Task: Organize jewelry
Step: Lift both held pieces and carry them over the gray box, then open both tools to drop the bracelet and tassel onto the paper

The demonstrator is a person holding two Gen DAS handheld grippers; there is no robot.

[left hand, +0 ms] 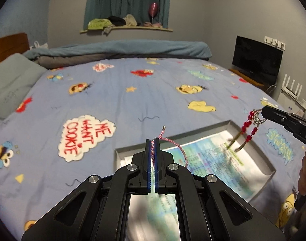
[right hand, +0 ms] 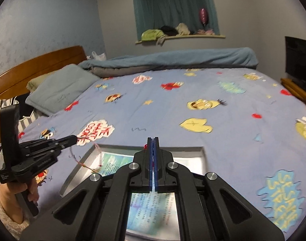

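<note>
My left gripper (left hand: 152, 140) is shut on a pink braided cord bracelet (left hand: 173, 143), which loops out to the right above a grey metal tray (left hand: 217, 126). My right gripper (right hand: 153, 139) is shut on a red-beaded earring (left hand: 251, 124) with a bronze filigree charm; it hangs from the fingertips over the tray's far right part. In the right wrist view only a red bead (right hand: 146, 146) shows beside the closed jaws. The left gripper (right hand: 74, 139) appears there at the left, with the bracelet (right hand: 86, 160) dangling over the tray's (right hand: 203, 160) left rim.
The tray lies on a bed with a blue cartoon-print sheet (left hand: 122, 100) and holds a printed paper sheet (left hand: 223, 160). A grey pillow (left hand: 10, 84) and folded blankets (left hand: 122, 52) lie at the bed's far side. A monitor (left hand: 257, 58) stands to the right.
</note>
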